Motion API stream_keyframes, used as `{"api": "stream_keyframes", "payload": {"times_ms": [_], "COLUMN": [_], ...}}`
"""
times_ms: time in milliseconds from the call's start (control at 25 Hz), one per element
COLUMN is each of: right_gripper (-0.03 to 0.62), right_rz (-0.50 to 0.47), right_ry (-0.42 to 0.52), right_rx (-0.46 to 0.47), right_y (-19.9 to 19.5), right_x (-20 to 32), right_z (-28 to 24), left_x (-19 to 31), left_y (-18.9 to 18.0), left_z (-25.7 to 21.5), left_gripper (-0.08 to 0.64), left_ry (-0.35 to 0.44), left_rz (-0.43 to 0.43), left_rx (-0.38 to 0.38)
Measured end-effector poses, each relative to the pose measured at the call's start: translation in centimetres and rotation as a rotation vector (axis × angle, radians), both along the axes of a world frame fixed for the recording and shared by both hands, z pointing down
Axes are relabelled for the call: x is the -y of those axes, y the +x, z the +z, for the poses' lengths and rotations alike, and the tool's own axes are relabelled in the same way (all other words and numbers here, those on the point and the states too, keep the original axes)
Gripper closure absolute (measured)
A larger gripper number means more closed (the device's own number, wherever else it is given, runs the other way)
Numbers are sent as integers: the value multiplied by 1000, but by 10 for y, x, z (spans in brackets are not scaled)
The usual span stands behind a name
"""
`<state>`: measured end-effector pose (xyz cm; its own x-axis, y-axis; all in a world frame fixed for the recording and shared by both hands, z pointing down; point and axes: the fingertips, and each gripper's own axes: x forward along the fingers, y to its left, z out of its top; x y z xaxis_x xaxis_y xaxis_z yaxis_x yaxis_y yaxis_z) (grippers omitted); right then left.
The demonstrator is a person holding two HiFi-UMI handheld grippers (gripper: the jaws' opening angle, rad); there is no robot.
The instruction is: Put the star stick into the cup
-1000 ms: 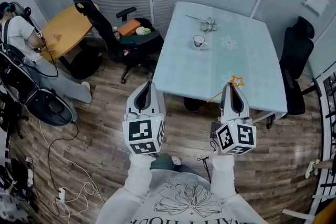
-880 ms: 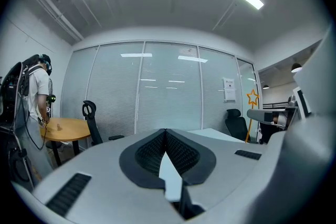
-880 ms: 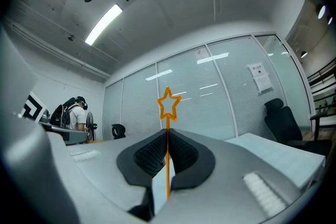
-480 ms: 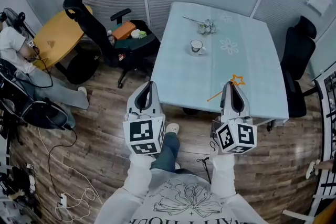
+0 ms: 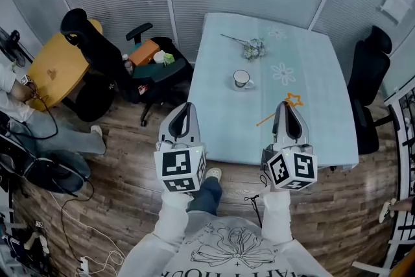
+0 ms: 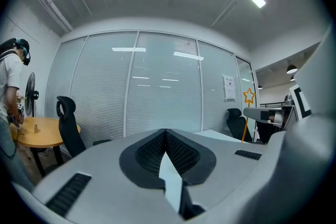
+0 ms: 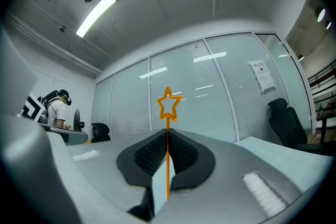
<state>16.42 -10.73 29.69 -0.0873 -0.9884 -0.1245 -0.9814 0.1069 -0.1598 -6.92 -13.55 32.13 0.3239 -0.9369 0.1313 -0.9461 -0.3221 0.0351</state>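
Head view: nearest, the left gripper point(image 5: 183, 108) has its jaws pressed together with nothing between them. The right gripper point(image 5: 287, 107) pinches the orange star stick point(image 5: 294, 100) above the table point(image 5: 318, 133). Farther on stands the white cup point(image 5: 242, 78), well apart.

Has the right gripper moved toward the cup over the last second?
Yes. The right gripper, shut on the star stick, has come forward over the table: the near edge of the table now lies further behind it, and the cup is closer.
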Motion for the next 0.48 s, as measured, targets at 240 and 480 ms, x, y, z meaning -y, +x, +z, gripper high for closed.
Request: {"api": "stream_keyframes", "payload": {"times_ms": [240, 480], "right_gripper": [577, 578], "right_rz": [11, 21], "right_ry": [3, 3], "right_rx": [-7, 0], "right_y": [1, 4], "right_x": [71, 127], "right_z": [-6, -2], "left_x": [75, 134], "left_y": [10, 21], "left_z": [-2, 4], "left_gripper": [554, 554], "left_ry": [-1, -9], "left_rz": [30, 64], "left_rx": [-2, -4]}}
